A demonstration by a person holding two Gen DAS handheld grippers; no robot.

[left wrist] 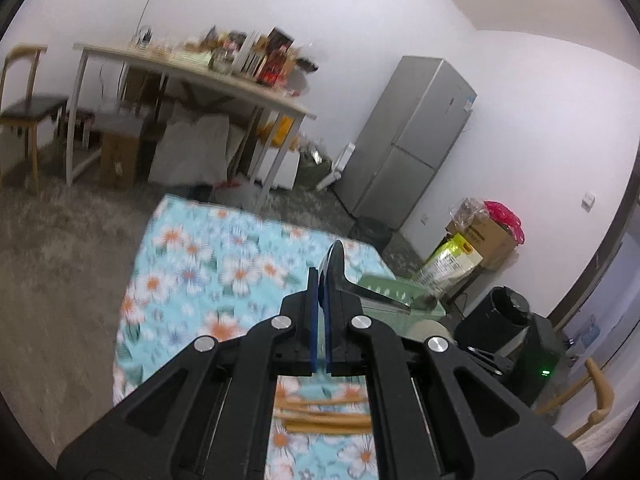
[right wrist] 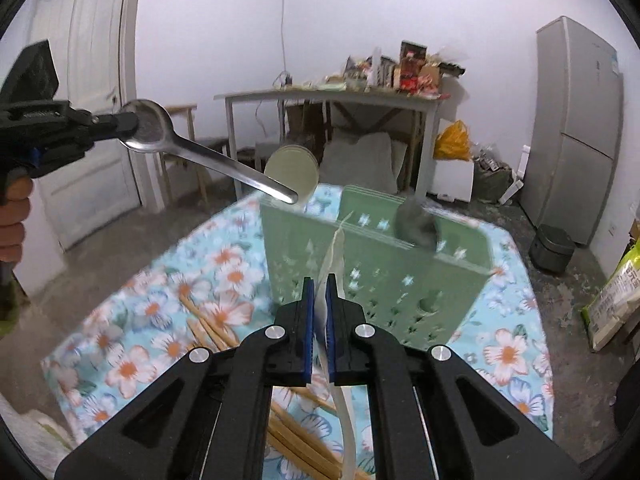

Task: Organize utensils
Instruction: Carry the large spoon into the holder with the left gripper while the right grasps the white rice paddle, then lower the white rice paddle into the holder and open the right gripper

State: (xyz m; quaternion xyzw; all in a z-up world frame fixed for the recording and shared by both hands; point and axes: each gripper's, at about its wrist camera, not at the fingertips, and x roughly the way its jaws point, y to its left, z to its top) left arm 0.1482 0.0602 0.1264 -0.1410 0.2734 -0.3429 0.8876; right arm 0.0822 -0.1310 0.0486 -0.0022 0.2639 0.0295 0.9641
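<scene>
Where fingers (right wrist: 308,312) meet, white spoon (right wrist: 334,252).

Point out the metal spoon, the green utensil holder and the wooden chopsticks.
metal spoon (right wrist: 208,155): right wrist view, on its handle.
green utensil holder (right wrist: 380,276): right wrist view, on its perforated front wall.
wooden chopsticks (right wrist: 208,330): right wrist view, on the sticks lying on the floral cloth.

Colours on my table

Tablecloth (right wrist: 224,264) light blue with white-orange flowers; holder (right wrist: 400,280) pale green, star cutouts; my spoon (right wrist: 208,156) silver, other spoon (right wrist: 334,256) cream; chopsticks (right wrist: 212,328) tan; gripper pads (right wrist: 308,320) blue.
</scene>
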